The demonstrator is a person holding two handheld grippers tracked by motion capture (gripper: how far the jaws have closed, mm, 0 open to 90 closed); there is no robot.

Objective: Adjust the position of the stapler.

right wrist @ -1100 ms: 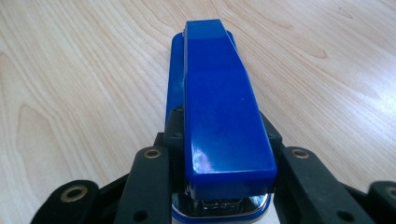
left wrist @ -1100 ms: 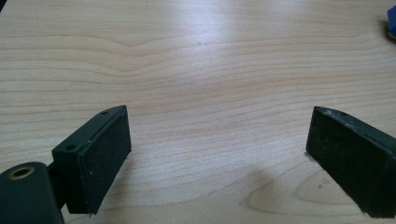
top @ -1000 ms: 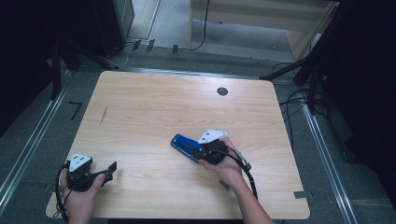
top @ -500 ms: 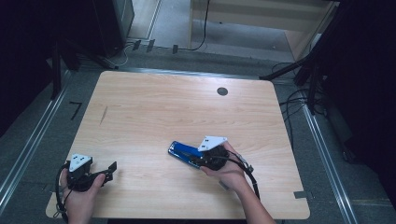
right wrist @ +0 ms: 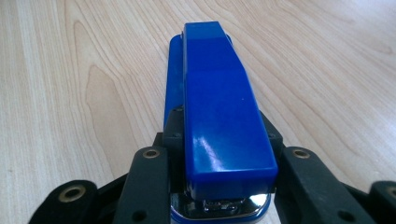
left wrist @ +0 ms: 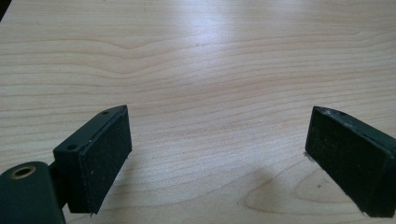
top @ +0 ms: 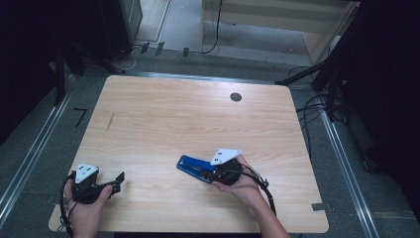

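Since a second ago, the blue plastic stapler with a chrome rear end (top: pixel 194 166) has travelled a little to the left and nearer across the pale wooden table (top: pixel 188 114), carried along by the right gripper (top: pixel 210 174); the left gripper (top: pixel 118 181) has kept its place at the near left corner.

Seen from the high view, the stapler lies flat on the tabletop in the near half, slightly right of the middle, with its nose pointing left and a little far. The right hand (top: pixel 245 186) comes in from the near edge and holds the right gripper just behind it, the grey three-cornered plate (top: pixel 225 155) sitting on top. In the right gripper view, the stapler (right wrist: pixel 219 116) runs lengthwise away from the camera, its rear between the two black jaws, which sit tight against both its sides: the right gripper (right wrist: pixel 219 144) is clamped on the stapler's rear part. Its base rests on the wood.

The left hand (top: pixel 85 206) holds the left gripper low over the table, pointing right. In the left gripper view its jaws stand wide apart with only bare wood grain between them, so the left gripper (left wrist: pixel 217 154) is released and grasps nothing. It is well apart from the stapler.

A small dark round grommet (top: pixel 236 97) sits in the tabletop near the far right.
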